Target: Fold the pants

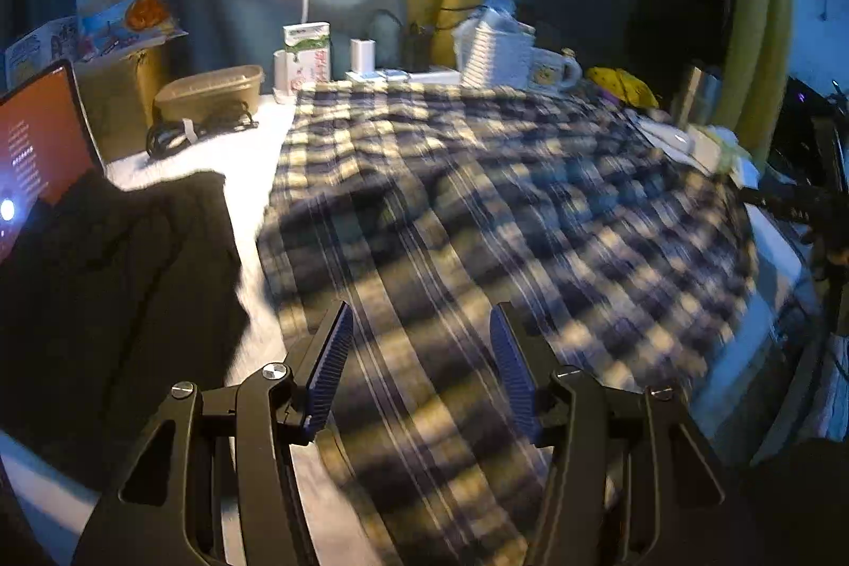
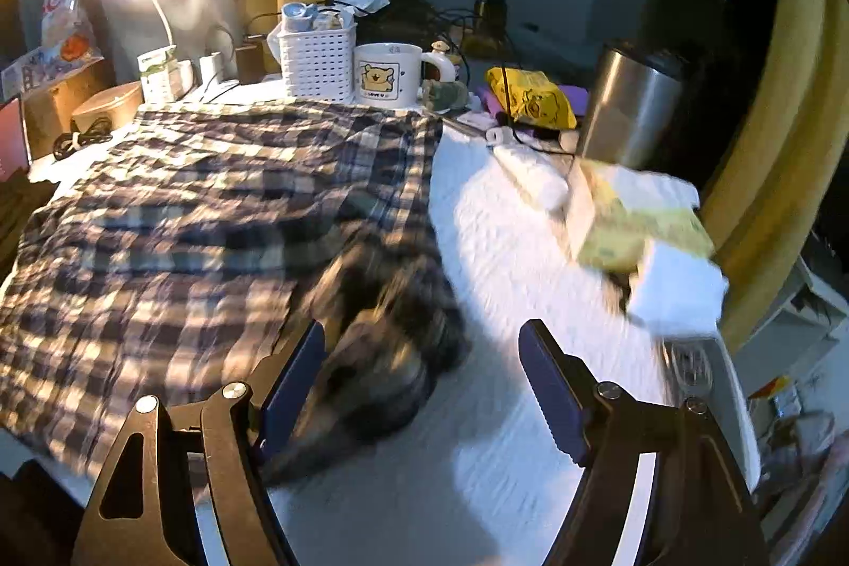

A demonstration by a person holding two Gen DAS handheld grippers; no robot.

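Lamp-lit and cluttered, the table (image 2: 477,407) has a white cover on which the plaid pants (image 1: 477,205) lie spread ahead of both tools. The left hand-held gripper (image 1: 422,359) hovers over the near part of the cloth, jaws apart and holding nothing. The right hand-held gripper (image 2: 422,380) is likewise spread wide, with a bunched, blurred lump of the fabric just ahead of its left finger. Folding looks barely begun: the garment is mostly flat, and every neat fold seems left to do.
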